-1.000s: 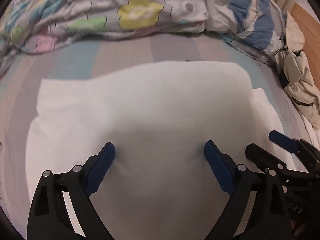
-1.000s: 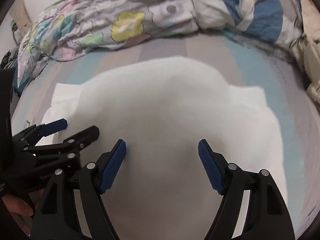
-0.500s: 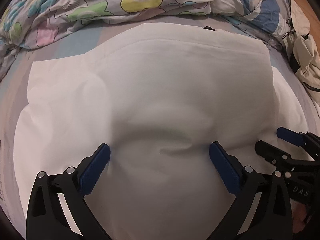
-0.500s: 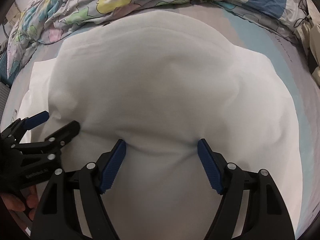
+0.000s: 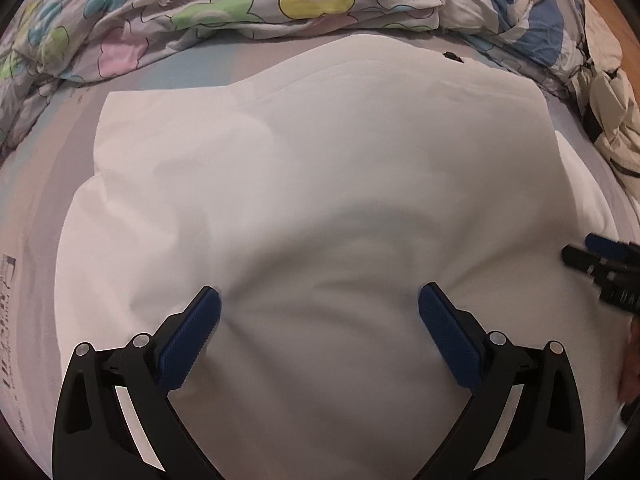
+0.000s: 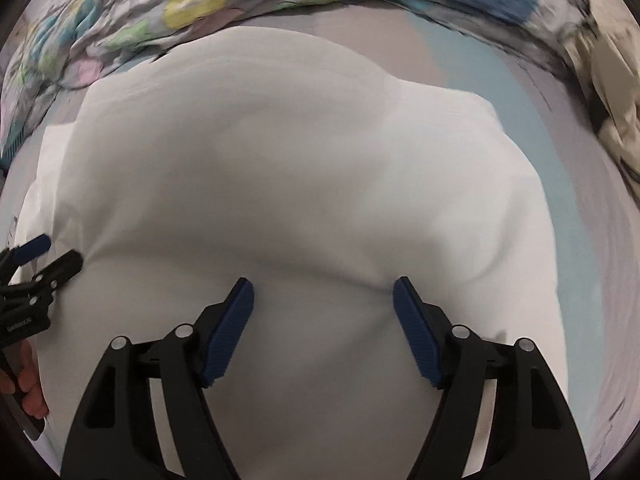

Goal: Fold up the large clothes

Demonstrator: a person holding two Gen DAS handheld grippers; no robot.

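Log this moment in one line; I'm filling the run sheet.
left gripper: open over white garment | right gripper: open over it | fold laid on bed

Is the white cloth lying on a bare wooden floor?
No, the white cloth lies on a striped bed sheet.

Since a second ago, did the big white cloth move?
Yes. The white cloth's far edge has spread up the bed toward the flowery blanket, covering more of the striped sheet.
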